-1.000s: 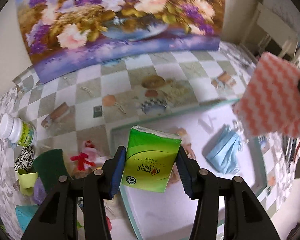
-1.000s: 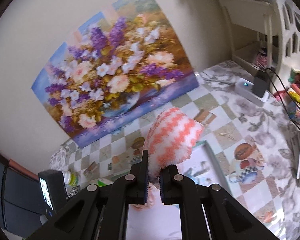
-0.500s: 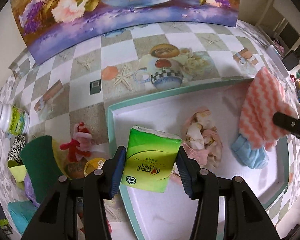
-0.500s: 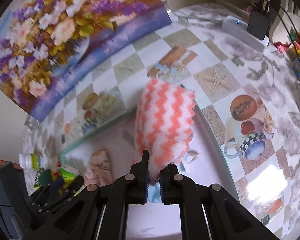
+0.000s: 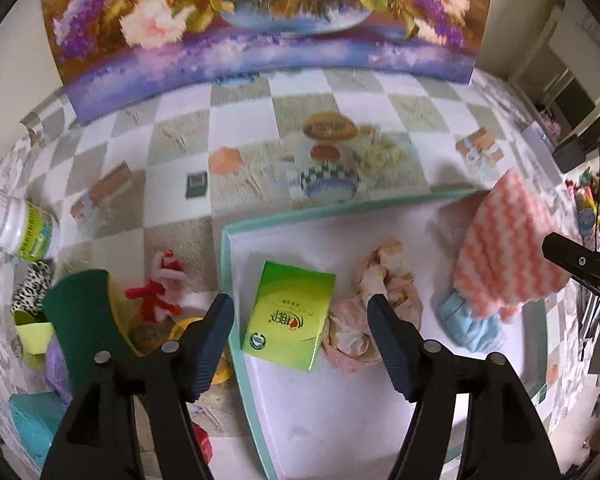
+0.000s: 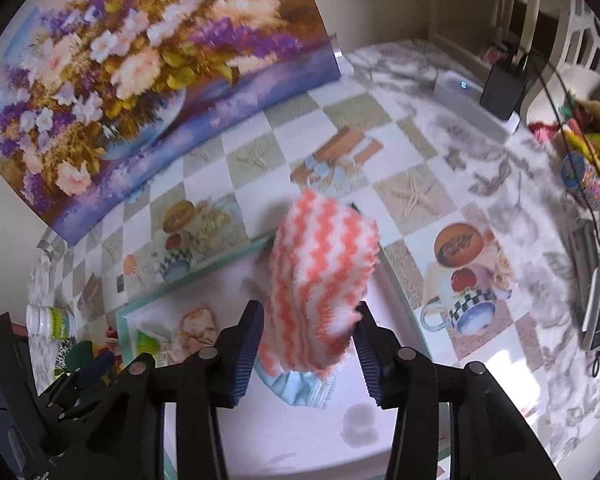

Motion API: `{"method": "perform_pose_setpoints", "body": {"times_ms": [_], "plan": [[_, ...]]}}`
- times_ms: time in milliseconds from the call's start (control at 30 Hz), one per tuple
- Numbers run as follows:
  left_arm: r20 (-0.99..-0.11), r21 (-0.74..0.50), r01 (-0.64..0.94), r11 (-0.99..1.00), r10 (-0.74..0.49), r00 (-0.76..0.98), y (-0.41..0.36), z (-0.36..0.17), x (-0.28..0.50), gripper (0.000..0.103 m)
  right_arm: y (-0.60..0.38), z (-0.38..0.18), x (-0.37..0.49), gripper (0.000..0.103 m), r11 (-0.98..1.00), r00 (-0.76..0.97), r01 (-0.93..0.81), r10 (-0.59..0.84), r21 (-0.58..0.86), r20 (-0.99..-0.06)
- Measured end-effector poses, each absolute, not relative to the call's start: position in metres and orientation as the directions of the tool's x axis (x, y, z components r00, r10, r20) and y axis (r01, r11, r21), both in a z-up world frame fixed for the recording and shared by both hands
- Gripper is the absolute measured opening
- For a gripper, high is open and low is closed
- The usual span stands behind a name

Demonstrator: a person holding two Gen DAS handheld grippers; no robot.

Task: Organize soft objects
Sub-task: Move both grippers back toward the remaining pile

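A big flower painting (image 5: 260,12) leans against the wall at the back of a tabletop (image 5: 172,148) covered in a checkered, teacup-printed cloth. Near the front sits a shallow white tray (image 5: 228,280) with a mint-green rim, and the soft things are being gathered into it.

This looks like the drop-off step for two items at once. The green tissue pack (image 5: 290,316) lies flat in the tray's left part, beside a crumpled pink cloth (image 5: 374,304). The left hand-held gripper (image 5: 300,332) hovers over the pack with its jaws opening; the pack sits between them, but neither pad touches it. The right hand-held gripper (image 6: 308,344) is also opening: the orange-and-white zigzag cloth (image 6: 320,276) stands between its pads, seemingly no longer pinched, sagging onto a light blue cloth (image 6: 300,384) at the tray's right end.

To the left of the tray, more items wait on the tabletop: a small red plush toy (image 5: 160,288), a green sponge (image 5: 84,312) and a white bottle (image 5: 16,228). I'd say the next move calls for lifting both grippers straight up, clear of the released items without snagging the fluffy cloth, then reaching left for the toy.
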State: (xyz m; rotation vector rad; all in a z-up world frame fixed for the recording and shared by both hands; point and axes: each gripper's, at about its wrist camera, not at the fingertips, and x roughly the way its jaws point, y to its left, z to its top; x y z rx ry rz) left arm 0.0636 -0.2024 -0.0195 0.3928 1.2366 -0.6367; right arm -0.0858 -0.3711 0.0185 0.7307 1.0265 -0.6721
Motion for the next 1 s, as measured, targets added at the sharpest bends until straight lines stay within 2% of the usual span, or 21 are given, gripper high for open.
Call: {"method": "perform_pose_setpoints", "body": {"times_ms": [67, 167, 433, 800, 833, 867, 900, 1000], "plan": [[-0.948, -0.066, 0.636, 0.768, -0.248, 0.201, -0.201, -0.011, 0.065, 0.072, -0.369, 0.028, -0.086, 0.049, 0.587, 0.372, 0.783, -0.176, 0.206, -0.911], [-0.933, -0.087, 0.616, 0.783, -0.280, 0.224, -0.195, 0.006, 0.070, 0.079, -0.366, 0.041, -0.086, 0.060, 0.591, 0.374, 0.785, -0.216, 0.184, -0.902], [-0.919, -0.086, 0.564, 0.821, -0.284, 0.274, -0.174, 0.022, 0.090, 0.079, -0.343, 0.043, -0.061, 0.061, 0.647, 0.365, 0.748, -0.221, 0.144, -0.904], [-0.910, -0.030, 0.377, 0.926, -0.181, 0.372, -0.101, 0.031, 0.136, 0.079, -0.292, 0.041, -0.015, 0.063, 0.751, 0.380, 0.649, -0.181, 0.122, -0.907], [-0.909, -0.024, 0.360, 0.933, -0.171, 0.381, -0.093, 0.032, 0.138, 0.082, -0.288, 0.041, -0.011, 0.063, 0.758, 0.382, 0.640, -0.175, 0.123, -0.907], [-0.907, -0.019, 0.343, 0.939, -0.160, 0.389, -0.085, 0.033, 0.141, 0.091, -0.281, 0.041, -0.006, 0.066, 0.769, 0.386, 0.627, -0.168, 0.124, -0.907], [-0.904, -0.012, 0.316, 0.949, -0.146, 0.402, -0.072, 0.035, 0.145, 0.095, -0.275, 0.041, -0.001, 0.071, 0.778, 0.388, 0.616, -0.164, 0.123, -0.907], [-0.894, -0.003, 0.247, 0.969, -0.114, 0.433, -0.042, 0.037, 0.154, 0.096, -0.251, 0.040, 0.018, 0.082, 0.818, 0.389, 0.567, -0.159, 0.100, -0.907]]}}
